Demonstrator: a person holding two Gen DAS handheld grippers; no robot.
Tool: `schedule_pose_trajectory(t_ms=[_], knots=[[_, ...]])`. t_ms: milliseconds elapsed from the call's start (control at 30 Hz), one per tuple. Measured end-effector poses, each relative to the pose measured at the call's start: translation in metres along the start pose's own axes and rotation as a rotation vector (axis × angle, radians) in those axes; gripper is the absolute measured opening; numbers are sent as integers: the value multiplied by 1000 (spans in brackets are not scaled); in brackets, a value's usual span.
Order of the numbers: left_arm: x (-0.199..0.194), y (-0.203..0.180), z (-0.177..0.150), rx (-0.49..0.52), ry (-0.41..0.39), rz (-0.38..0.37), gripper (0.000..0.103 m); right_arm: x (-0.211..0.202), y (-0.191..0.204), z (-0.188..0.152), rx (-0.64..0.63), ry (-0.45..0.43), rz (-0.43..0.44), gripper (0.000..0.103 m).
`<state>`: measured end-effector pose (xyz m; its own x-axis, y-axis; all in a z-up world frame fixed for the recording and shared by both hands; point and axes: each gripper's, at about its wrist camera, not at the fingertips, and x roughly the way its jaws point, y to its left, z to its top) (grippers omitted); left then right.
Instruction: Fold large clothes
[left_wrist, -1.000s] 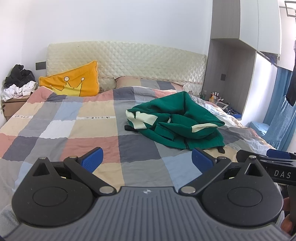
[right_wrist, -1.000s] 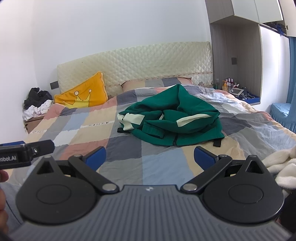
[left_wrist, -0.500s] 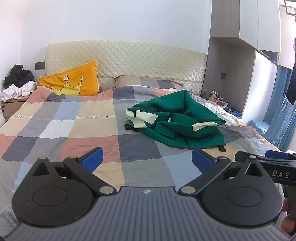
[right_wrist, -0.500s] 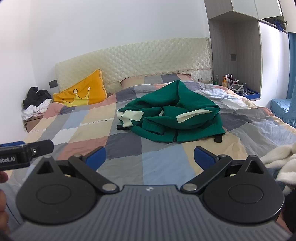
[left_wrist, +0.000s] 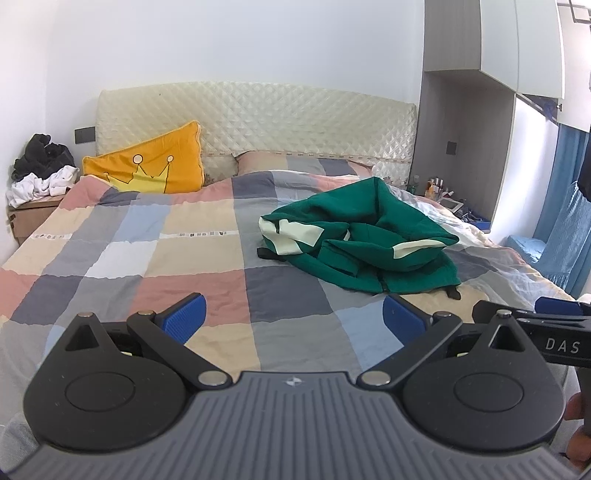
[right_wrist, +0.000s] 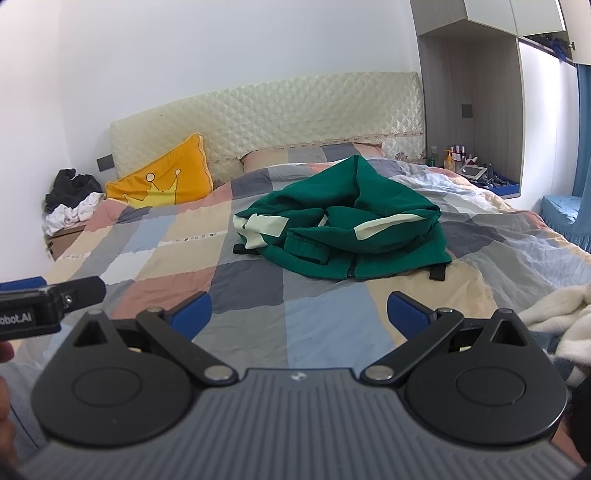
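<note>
Left wrist view
- Left gripper (left_wrist: 291, 317): I hold it low over the near end of the bed, jaws spread wide and empty — ready for a first grasp, in my judgement.
- Green jacket (left_wrist: 364, 240): crumpled in a heap right of centre on the checked quilt (left_wrist: 147, 258), well ahead of my fingers, pale stripes showing; it must be spread flat before any fold.
- Right gripper (left_wrist: 554, 325): just beside mine at the right edge.

Right wrist view
- Right gripper (right_wrist: 299, 314): jaws spread, nothing between them, aimed straight at the green jacket (right_wrist: 343, 229).
- Surface: soft quilt (right_wrist: 325, 325), wrinkled — a low pinch could gather it along with the garment.
- Room: orange crown cushion (right_wrist: 162, 184) against the quilted headboard (right_wrist: 295, 110); white fleece blanket (right_wrist: 554, 317) at the near right; clothes heaped on the bedside table (right_wrist: 70, 206).
</note>
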<state>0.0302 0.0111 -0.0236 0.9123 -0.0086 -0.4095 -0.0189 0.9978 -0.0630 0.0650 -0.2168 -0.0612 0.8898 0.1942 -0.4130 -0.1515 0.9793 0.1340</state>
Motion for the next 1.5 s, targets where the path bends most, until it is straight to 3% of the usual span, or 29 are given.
schedule_pose_trajectory(t_ms=[667, 1067, 1500], knots=[[6, 3, -6, -15, -6, -42, 103, 10, 4, -5, -12, 15, -14, 103], [49, 8, -17, -34, 24, -68, 103, 43, -3, -23, -13, 11, -58, 103], [114, 13, 3, -24, 39, -55, 103, 94, -17, 5, 51, 7, -58, 103]])
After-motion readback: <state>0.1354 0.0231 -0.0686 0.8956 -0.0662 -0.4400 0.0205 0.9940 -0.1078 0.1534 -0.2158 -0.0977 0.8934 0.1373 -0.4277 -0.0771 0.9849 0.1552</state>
